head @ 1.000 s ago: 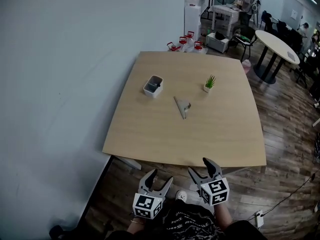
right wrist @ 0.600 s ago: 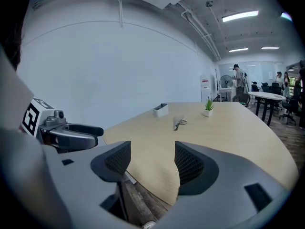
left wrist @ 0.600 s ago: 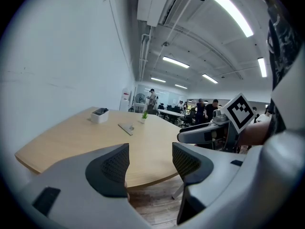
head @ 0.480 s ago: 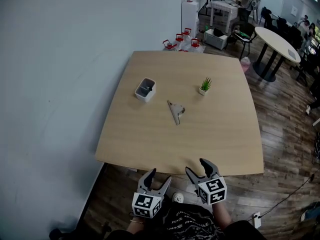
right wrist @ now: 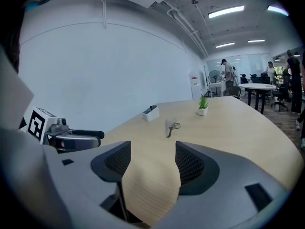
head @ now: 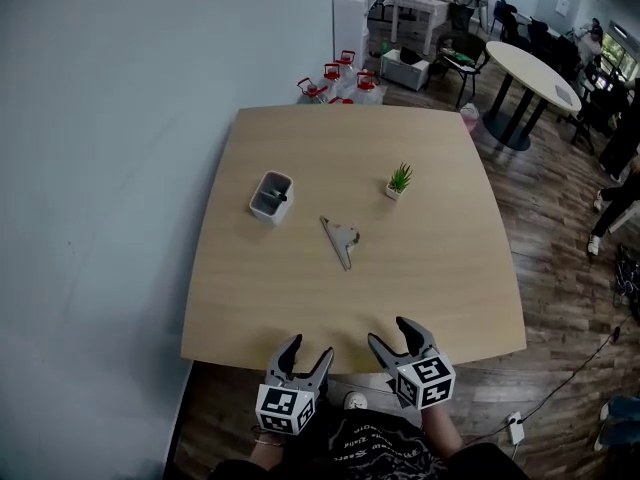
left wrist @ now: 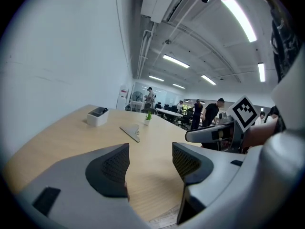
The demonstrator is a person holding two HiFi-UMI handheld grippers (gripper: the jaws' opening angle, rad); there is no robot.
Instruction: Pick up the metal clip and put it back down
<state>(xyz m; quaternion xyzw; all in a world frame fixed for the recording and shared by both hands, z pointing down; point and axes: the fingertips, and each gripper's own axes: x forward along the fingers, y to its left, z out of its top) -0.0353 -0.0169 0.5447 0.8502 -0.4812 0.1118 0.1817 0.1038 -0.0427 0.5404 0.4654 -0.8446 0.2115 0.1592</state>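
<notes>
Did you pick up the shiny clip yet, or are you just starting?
Just starting. Nothing looks done: the metal clip lies untouched on the table. The left tongs and right tongs are open and empty, near the table's front edge. Left to do: reach, grip, lift, set it down again.

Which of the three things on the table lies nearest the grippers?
The metal clip, lying flat; the white box and the small plant stand farther back.
</notes>
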